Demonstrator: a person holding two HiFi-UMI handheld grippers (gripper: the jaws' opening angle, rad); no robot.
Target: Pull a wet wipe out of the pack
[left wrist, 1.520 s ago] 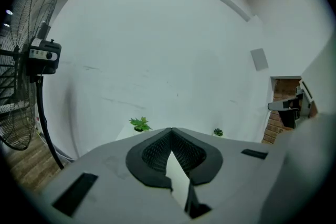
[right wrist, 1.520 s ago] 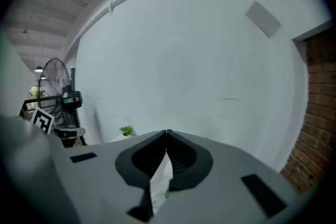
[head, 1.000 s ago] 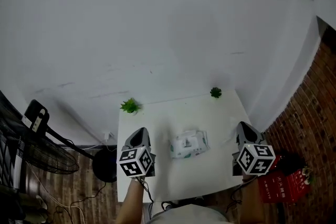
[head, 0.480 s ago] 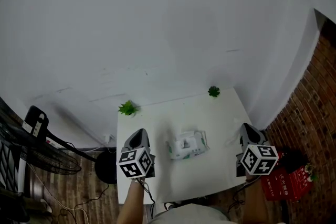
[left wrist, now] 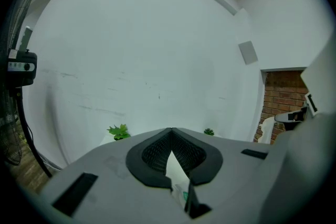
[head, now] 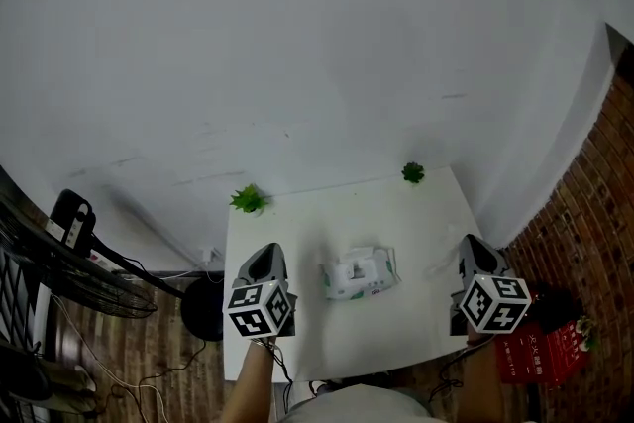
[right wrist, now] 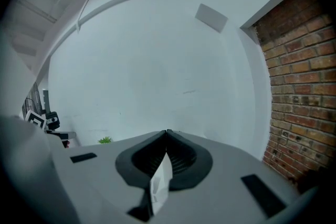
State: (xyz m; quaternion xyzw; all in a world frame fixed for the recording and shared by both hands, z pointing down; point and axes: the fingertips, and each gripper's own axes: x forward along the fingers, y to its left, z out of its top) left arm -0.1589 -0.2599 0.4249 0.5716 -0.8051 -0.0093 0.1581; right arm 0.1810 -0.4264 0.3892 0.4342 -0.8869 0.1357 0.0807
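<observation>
Both tongs closed, nothing gripped. Left tongs (left wrist: 170, 129): tips meet at the front, only a thin wedge of white bench showing through behind them. Right tongs (right wrist: 167, 132): same, tips touching, a pale sliver in the gap behind. In the head view the left tongs (head: 265, 255) and right tongs (head: 472, 245) are held roughly parallel, both pointing away from the person toward the white wall, marker cubes at the rear, nearest the body. Each has a bare forearm coming up from the bottom edge behind it, left forearm (head: 248, 379) and right forearm (head: 479, 373). Both gripper views look out about level at the wall, so the tongs aren't pitched down at the bench. The left tongs sit over the bench (head: 416, 213) on its near left part, and the right tongs ride at its right edge. The wet wipe pack (head: 360, 272) lies flat on the bench between the two tongs, about level with their bodies, a bit closer to the left pair and clear of both. Can't tell from the head view whether its flap is open. Two small green plants stand past the tips at the far edge of the bench, one ahead of the left tongs (head: 248, 199), one (head: 412, 173) ahead and inboard of the right tongs. Fan (head: 59, 263) off the bench, outboard of the left tongs.
</observation>
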